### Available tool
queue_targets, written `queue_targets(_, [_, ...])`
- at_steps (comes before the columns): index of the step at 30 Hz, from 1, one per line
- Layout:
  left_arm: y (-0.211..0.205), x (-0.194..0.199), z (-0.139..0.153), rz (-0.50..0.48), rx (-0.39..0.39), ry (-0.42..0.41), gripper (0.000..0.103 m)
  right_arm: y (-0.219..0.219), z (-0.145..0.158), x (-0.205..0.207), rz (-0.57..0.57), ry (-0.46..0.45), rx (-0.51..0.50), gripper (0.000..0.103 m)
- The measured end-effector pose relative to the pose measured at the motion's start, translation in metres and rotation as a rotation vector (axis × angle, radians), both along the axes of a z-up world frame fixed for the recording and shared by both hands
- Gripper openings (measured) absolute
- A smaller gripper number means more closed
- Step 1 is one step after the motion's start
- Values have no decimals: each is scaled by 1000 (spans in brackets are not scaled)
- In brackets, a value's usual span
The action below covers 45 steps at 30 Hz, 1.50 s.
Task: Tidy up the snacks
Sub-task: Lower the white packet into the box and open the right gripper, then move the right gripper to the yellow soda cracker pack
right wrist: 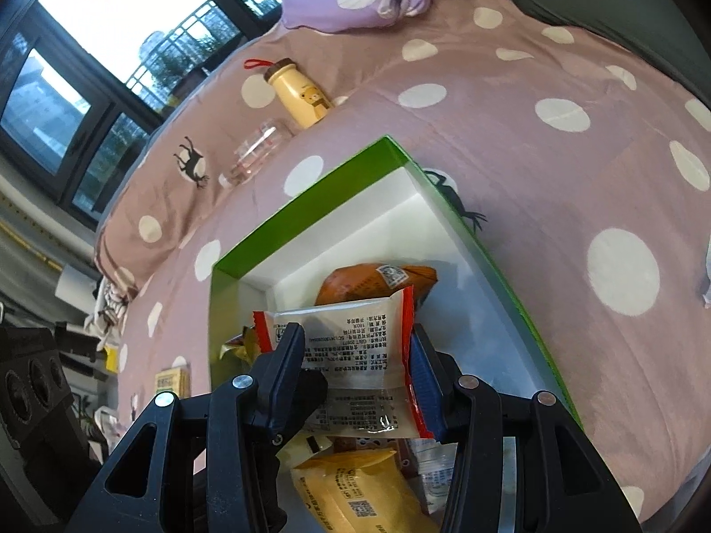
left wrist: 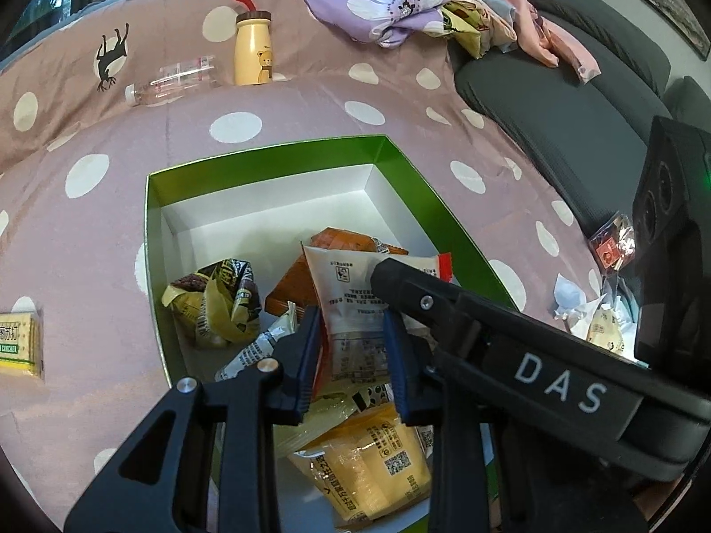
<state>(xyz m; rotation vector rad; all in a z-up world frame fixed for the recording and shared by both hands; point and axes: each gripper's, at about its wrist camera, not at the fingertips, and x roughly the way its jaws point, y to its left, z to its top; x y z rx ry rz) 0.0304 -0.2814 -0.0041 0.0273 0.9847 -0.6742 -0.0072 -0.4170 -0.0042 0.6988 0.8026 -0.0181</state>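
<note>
Snacks: I have one white plastic snack packet with red crimped ends (left wrist: 351, 306) pinched from two sides, above the open green cardboard box with a white inside (left wrist: 266, 157). My left gripper (left wrist: 353, 351) is narrowed onto the packet's lower part, blue pads on both faces. My right gripper (right wrist: 355, 368) clamps the same packet (right wrist: 355, 346) across its width; from the left wrist view its black finger (left wrist: 400, 284) lies over the packet's upper right.

Surface: a mauve bedsheet with white polka dots and deer prints (left wrist: 311, 102), spread over a soft surface. A dark grey sofa (left wrist: 555, 102) borders it on the right. Large dark-framed windows (right wrist: 111, 44) are behind.

In the box: an orange wrapper (left wrist: 351, 242), a crumpled brown-yellow wrapper (left wrist: 217, 302), a yellow packet with QR codes (left wrist: 377, 457).

Around: a cream bear-print bottle with a brown cap and red loop (left wrist: 253, 51) stands upright, a clear plastic bottle (left wrist: 173, 82) lying beside it. A yellow-green cracker pack (left wrist: 20, 344) lies left of the box. Lilac flowered cloth (left wrist: 369, 0) is heaped at the far edge.
</note>
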Motion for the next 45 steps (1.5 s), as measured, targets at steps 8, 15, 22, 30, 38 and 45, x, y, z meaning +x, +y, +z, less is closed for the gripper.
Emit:
queue_targets(8, [-5, -2, -5, -10, -2, 31, 29, -9, -9, -1, -34, 49, 8, 53])
queue_targets(15, [13, -5, 9, -7, -27, 38, 45, -5, 4, -11, -29, -18, 0, 74])
queue_targets(22, [51, -11, 29, 50, -32, -5, 65, 15, 29, -26, 10, -115, -19, 81])
queue_targets(30, [121, -14, 36, 202, -60, -9, 76, 52, 45, -34, 77, -137, -64, 83])
queue_targets(38, [187, -25, 29, 351, -64, -5, 77, 96, 41, -42, 142, -110, -107, 83])
queue_targets(45, [240, -39, 9, 454, -44, 26, 77, 115, 37, -50, 148, -90, -123, 83])
